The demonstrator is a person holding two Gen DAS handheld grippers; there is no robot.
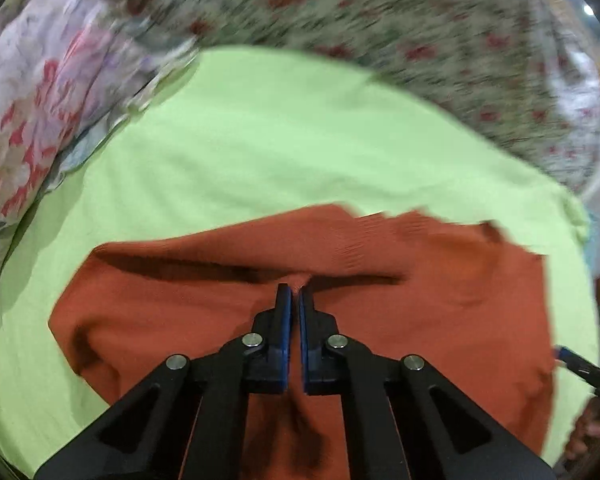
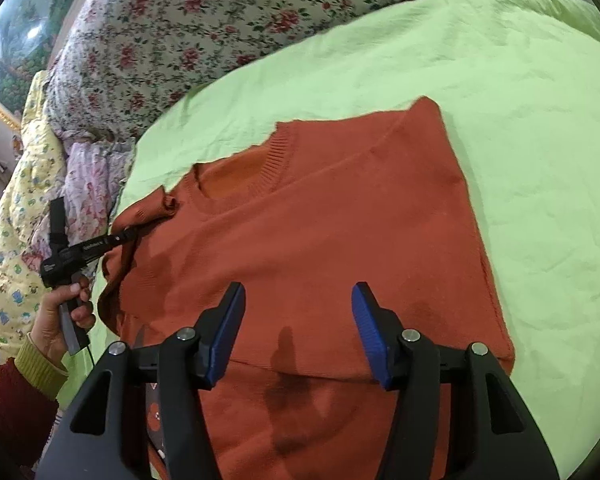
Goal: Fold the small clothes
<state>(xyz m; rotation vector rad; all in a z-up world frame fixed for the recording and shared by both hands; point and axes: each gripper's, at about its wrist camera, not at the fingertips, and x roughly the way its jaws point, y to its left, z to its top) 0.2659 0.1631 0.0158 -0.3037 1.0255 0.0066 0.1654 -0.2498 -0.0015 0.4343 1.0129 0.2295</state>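
L gripper (image 1: 294, 294) clamped on sweater (image 1: 440, 300) fold at tips, prob. to drag shoulder inward. R gripper (image 2: 298, 300) jaws apart, nothing btwn; sweater (image 2: 340, 220) flat beneath, likely awaiting hem grab.

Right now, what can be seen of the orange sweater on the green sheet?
The orange sweater is a rust-orange knit with a ribbed round collar, lying mostly flat on the light green sheet, its lower part folded up over the body so a straight fold edge crosses it. The left gripper has its jaws shut on a small pinch of fabric at the sweater's left shoulder edge, puckering it. The right gripper hovers open over the folded part, not gripping it. Dark shadows fall on the cloth.
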